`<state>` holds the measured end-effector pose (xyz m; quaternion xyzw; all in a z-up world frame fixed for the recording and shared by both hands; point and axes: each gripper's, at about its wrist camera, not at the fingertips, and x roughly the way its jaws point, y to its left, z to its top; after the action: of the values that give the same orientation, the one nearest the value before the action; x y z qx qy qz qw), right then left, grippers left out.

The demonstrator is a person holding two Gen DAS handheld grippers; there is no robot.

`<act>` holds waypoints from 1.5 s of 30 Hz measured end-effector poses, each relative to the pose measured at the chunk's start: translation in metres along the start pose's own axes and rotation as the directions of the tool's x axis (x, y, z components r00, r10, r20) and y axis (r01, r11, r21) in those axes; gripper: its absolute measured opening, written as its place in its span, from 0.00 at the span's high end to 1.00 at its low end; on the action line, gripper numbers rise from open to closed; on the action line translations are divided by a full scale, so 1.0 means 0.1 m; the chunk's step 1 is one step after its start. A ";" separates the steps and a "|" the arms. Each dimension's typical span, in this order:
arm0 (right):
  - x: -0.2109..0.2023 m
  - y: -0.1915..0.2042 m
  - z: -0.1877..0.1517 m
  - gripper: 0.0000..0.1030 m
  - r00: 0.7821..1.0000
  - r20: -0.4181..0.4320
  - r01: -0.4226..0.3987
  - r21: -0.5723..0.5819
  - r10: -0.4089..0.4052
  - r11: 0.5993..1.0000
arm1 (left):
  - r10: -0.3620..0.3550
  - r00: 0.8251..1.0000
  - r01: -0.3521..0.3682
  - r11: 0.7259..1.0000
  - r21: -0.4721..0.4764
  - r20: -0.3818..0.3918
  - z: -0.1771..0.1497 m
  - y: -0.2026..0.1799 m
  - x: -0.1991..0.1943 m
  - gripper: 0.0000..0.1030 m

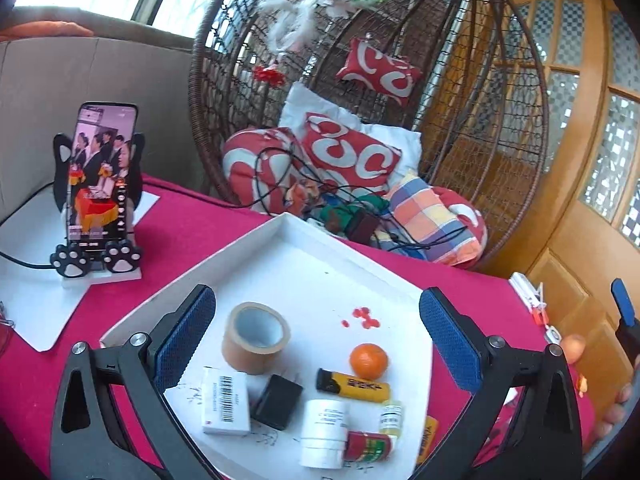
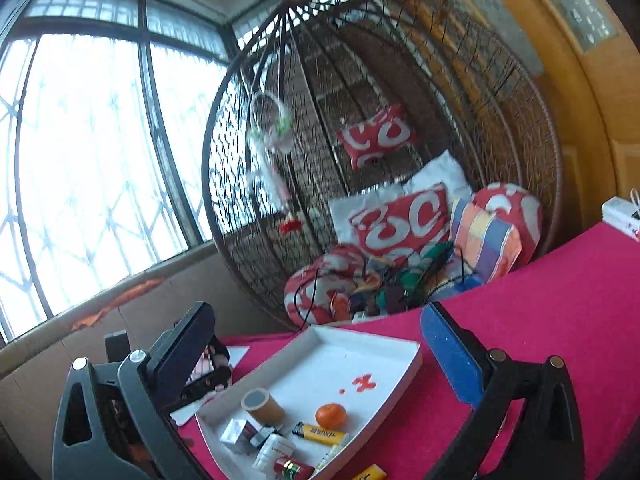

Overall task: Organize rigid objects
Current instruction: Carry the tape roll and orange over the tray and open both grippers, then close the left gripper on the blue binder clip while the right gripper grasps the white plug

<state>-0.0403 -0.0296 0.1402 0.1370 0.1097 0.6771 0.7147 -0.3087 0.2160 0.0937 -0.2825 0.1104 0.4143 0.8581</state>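
Red table (image 1: 208, 220): white tray (image 1: 256, 240) holds tape (image 1: 256, 336).

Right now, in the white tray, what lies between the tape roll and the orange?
Nothing: only bare white tray floor separates the tape roll and the orange. The red specks sit farther back. Both wrist views show this.

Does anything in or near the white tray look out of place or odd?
Yes. A second yellow lighter lies on the red cloth just outside the tray, while the other items sit inside. Small red bits are scattered on the tray floor, like crumbs or a spill.
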 end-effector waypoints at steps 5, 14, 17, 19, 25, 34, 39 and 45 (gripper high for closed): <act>-0.16 -0.23 0.17 0.00 0.999 -0.026 0.030 0.022 -0.030 0.999 | -0.060 0.998 0.062 0.997 0.051 -0.033 -0.06 -0.24 0.01 0.00; -0.70 -0.71 0.25 0.00 0.968 0.103 0.228 0.017 -0.229 0.973 | -0.223 0.969 0.237 0.958 0.160 -0.105 -0.17 -0.62 -0.06 0.00; -0.82 -0.93 0.22 0.00 0.959 0.099 0.259 0.079 -0.266 0.963 | -0.231 0.956 0.269 0.937 0.224 -0.184 -0.30 -0.85 0.05 0.00; -0.86 -1.04 0.19 0.00 0.952 0.085 0.285 0.099 -0.294 0.953 | -0.230 0.937 0.297 0.920 0.255 -0.262 -0.45 -1.01 0.18 0.00; -0.94 -1.30 0.06 0.00 0.937 0.023 0.342 0.129 -0.348 0.931 | -0.205 0.848 0.413 0.834 0.367 -0.489 -0.94 -1.61 0.73 0.22; -0.96 -1.61 -0.09 0.00 0.923 -0.067 0.386 0.173 -0.380 0.906 | -0.114 0.782 0.485 0.729 0.484 -0.612 -1.42 -2.11 1.03 0.33; -0.89 -1.70 -0.18 0.00 0.930 -0.131 0.365 0.216 -0.344 0.906 | -0.138 0.761 0.491 0.761 0.424 -0.634 -1.42 -2.06 1.12 0.54; -0.57 -1.70 -0.36 0.00 0.915 -0.305 0.326 0.173 -0.264 0.929 | -0.159 0.761 0.487 0.781 0.391 -0.630 -1.38 -1.90 1.10 0.79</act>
<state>0.1038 -0.0923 0.0462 0.1012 0.3020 0.5567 0.7672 -0.0857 0.1137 0.0093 -0.1572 0.4167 0.1026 0.8894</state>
